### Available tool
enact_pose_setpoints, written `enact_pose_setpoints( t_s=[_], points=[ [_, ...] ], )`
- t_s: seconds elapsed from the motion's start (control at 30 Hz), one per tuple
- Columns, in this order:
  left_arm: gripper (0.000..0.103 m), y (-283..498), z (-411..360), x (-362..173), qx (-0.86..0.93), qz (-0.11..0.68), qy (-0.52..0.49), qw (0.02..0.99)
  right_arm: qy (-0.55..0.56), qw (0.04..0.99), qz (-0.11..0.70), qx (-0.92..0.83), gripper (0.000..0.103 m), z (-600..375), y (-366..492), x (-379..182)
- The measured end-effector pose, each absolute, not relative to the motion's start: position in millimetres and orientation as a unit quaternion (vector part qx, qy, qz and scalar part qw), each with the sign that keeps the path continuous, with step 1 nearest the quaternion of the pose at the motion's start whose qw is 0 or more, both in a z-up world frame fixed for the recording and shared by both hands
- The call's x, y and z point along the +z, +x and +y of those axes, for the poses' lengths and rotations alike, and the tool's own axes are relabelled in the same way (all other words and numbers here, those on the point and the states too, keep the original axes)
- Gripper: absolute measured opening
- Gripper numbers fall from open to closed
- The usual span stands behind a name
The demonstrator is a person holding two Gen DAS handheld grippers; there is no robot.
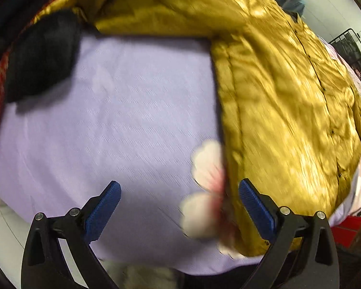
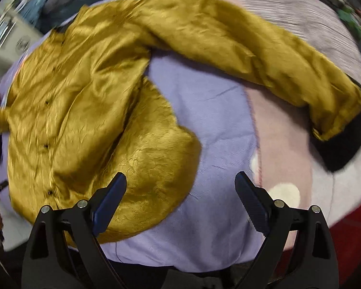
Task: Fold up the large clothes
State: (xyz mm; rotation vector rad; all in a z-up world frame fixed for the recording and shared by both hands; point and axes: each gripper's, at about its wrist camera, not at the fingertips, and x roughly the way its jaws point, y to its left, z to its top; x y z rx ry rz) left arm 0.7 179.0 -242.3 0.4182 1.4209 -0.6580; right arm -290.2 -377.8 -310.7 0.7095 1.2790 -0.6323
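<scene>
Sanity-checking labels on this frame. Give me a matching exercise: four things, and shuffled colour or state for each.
Things:
1. shiny quilted jacket
2. knit sleeve cuff
3. textured bed sheet
4. left gripper

Colour or state:
A. black
B. lavender
C. open, holding nothing
D. mustard yellow, spread flat

Pairs: 1-D, 2-A, 3-B, 4-C

The jacket (image 2: 84,110) under my grippers is a glossy, crinkled mustard cloth with a matt, fuzzy black cuff (image 2: 344,142). The lilac sheet (image 1: 108,125) looks like soft matt cloth. My gripper pads (image 1: 103,209) are ribbed blue plastic.
</scene>
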Motion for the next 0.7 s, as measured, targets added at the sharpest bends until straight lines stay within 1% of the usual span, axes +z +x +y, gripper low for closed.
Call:
enact_pose_setpoints(
  t_s=[0.1,0.23,0.27,0.3,0.33,0.4,0.43,0.47,0.5,0.53,0.57,0.63,0.7],
  points=[
    [0.096,-20.0,174.5,-243.6,-0.305,0.652,0.155,0.676,0.302,0.712,0.584,-0.245,0.09,-385.3,-279.5,-322.0],
    [0.096,-41.3,164.3,-251.9,-0.294,0.67,0.138,0.667,0.313,0.717,0.584,-0.216,0.09,-395.3,-272.7,-339.8],
    [0.096,-44.0,160.8,-254.1,-0.286,0.676,0.133,0.667,0.315,0.716,0.587,-0.21,0.087,-396.6,-271.5,-344.2],
    [0.096,-47.0,158.7,-256.3,-0.277,0.681,0.122,0.667,0.318,0.715,0.591,-0.199,0.081,-396.1,-269.6,-349.6],
    [0.095,-46.8,158.5,-253.7,-0.274,0.683,0.116,0.667,0.32,0.712,0.595,-0.192,0.067,-395.6,-267.9,-353.9],
    [0.089,-53.1,153.3,-252.6,-0.27,0.689,0.099,0.665,0.324,0.712,0.596,-0.179,0.049,-391.2,-267.4,-357.6],
    [0.079,-55.9,151.0,-252.7,-0.272,0.692,0.096,0.662,0.337,0.712,0.594,-0.161,0.032,-388.4,-267.7,-358.1],
    [0.066,-59.6,146.6,-253.4,-0.274,0.697,0.099,0.655,0.347,0.71,0.594,-0.15,0.025,-386.4,-269.6,-357.9],
    [0.058,-62.1,142.8,-253.1,-0.276,0.698,0.104,0.652,0.363,0.704,0.595,-0.139,0.022,-383.7,-272.2,-356.8],
    [0.042,-64.5,138.7,-251.0,-0.278,0.698,0.11,0.651,0.379,0.699,0.593,-0.127,0.016,-381.1,-274.8,-354.7],
    [0.03,-64.2,136.3,-247.4,-0.278,0.696,0.116,0.651,0.404,0.696,0.584,-0.108,0.014,-378.1,-280.5,-349.4],
    [0.021,-63.6,132.5,-234.6,-0.281,0.687,0.122,0.659,0.449,0.688,0.565,-0.073,0.011,-372.2,-294.3,-335.8],
    [0.017,-60.7,135.1,-214.0,-0.285,0.674,0.117,0.671,0.488,0.684,0.54,-0.043,0.01,-365.2,-311.0,-316.2]
  ],
)
